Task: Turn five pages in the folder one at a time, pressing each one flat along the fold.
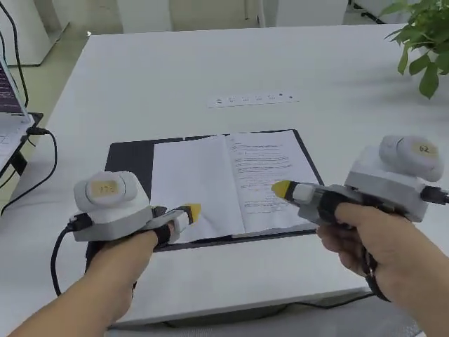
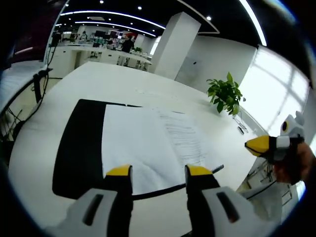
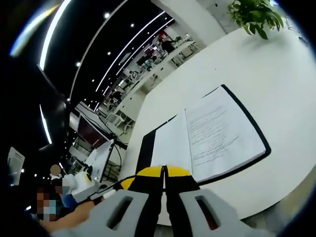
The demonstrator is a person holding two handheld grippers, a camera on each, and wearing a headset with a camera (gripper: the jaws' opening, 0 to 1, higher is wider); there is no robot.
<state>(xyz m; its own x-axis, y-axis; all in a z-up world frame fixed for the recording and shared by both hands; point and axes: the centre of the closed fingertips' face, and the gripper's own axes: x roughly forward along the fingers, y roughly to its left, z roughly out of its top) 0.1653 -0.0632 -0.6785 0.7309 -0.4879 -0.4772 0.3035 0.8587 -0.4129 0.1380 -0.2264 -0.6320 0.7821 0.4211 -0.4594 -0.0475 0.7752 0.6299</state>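
Open folder [image 1: 130, 158] on the white table [image 1: 316, 70], near its front edge, with both grippers over it. The folder lay flat: a blank sheet [image 1: 189, 179] on its left half and a printed page [image 1: 263, 172] on its right, the fold running between them. The left gripper [image 1: 191, 210] hovered at the near edge of the blank sheet; its own view [image 2: 158, 171] showed the jaws spread, with nothing between them. The right gripper [image 1: 280, 189] hung over the lower part of the printed page, and its jaws were pressed together [image 3: 164, 170]; contact with the paper could not be told. The blank sheet suggested at least 1 page already turned, but the count toward 5 could not be read. No page was lifted or pinched, so the next turn appeared not yet begun.
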